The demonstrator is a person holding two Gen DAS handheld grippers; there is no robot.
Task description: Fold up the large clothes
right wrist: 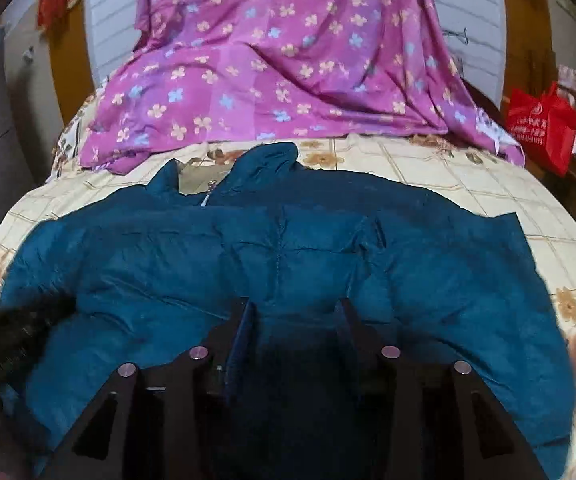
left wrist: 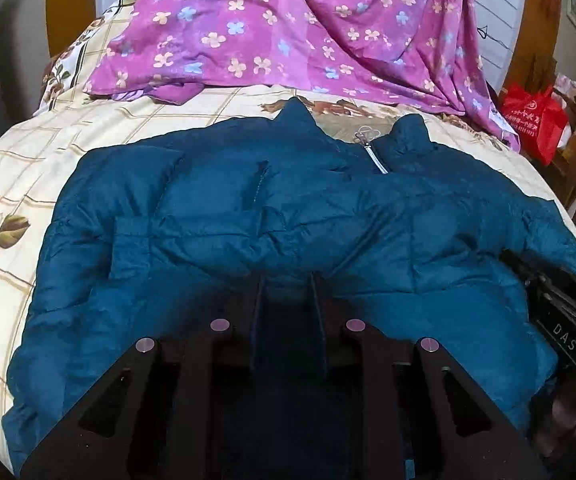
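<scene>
A dark blue padded jacket lies spread front-up on the bed, collar and zipper away from me; it also fills the right wrist view. My left gripper hovers over the jacket's near hem, left of centre, jaws apart with blue fabric showing between them. My right gripper stands over the hem further right, jaws also apart over fabric. The right gripper's black body shows at the right edge of the left wrist view. The left gripper's body shows at the left of the right wrist view.
The bed has a cream floral sheet. A purple flowered sheet is heaped at the far side against the headboard. A red bag sits on a wooden chair to the right of the bed.
</scene>
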